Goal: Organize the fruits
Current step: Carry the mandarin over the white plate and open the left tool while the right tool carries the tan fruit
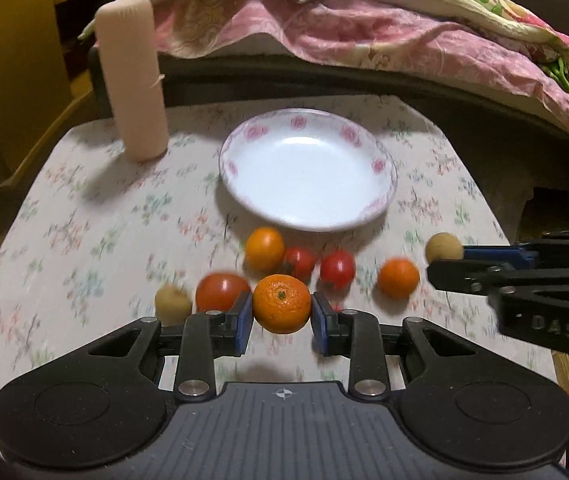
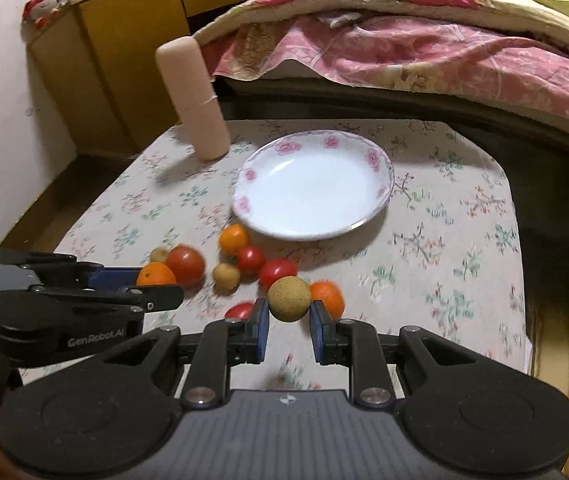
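Observation:
My left gripper is shut on an orange mandarin, held above the table; it also shows in the right wrist view. My right gripper is shut on a tan round longan, also seen in the left wrist view. A white plate with pink roses lies empty beyond the fruit. Several tomatoes, mandarins and longans lie on the cloth in front of it, among them a big tomato and a mandarin.
A tall pink cylinder case stands at the table's back left. A bed with a pink floral quilt runs behind the table. A yellow wooden cabinet stands at the left. The table drops off at the right edge.

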Motion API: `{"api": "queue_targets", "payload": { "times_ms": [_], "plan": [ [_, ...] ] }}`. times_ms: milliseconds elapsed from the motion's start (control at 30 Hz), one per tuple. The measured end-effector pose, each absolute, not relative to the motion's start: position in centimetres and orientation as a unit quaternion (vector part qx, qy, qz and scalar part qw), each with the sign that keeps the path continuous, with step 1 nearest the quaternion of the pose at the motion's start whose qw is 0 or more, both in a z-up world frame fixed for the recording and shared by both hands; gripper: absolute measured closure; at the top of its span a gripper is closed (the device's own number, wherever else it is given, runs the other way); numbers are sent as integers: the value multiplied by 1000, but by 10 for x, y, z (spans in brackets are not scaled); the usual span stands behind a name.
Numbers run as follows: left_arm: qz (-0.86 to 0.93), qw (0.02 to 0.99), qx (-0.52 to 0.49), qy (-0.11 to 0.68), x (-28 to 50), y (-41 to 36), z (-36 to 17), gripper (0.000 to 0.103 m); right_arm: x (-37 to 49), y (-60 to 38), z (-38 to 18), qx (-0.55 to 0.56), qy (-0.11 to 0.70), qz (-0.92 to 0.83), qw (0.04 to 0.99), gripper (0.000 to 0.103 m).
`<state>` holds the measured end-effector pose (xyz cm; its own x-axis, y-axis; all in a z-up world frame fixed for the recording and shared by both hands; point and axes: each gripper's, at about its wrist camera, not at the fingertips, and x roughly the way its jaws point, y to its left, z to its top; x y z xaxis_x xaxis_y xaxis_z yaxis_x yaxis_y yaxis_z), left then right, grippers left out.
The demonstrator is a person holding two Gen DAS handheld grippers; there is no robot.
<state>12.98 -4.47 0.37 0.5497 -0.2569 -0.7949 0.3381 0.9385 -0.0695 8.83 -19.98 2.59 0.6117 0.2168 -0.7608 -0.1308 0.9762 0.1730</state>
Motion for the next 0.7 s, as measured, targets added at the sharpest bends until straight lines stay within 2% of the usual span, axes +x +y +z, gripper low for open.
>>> {"api": "queue_targets", "payload": {
  "times_ms": [300,700],
  "plan": [
    [-171,878,45,445,184,-62,-2,64,157,-217,13,58,434,87,895,78],
    [-168,874,72,450,212,-77,-20,64,206,-217,-10,24,444,100,890,78]
  ]
}}
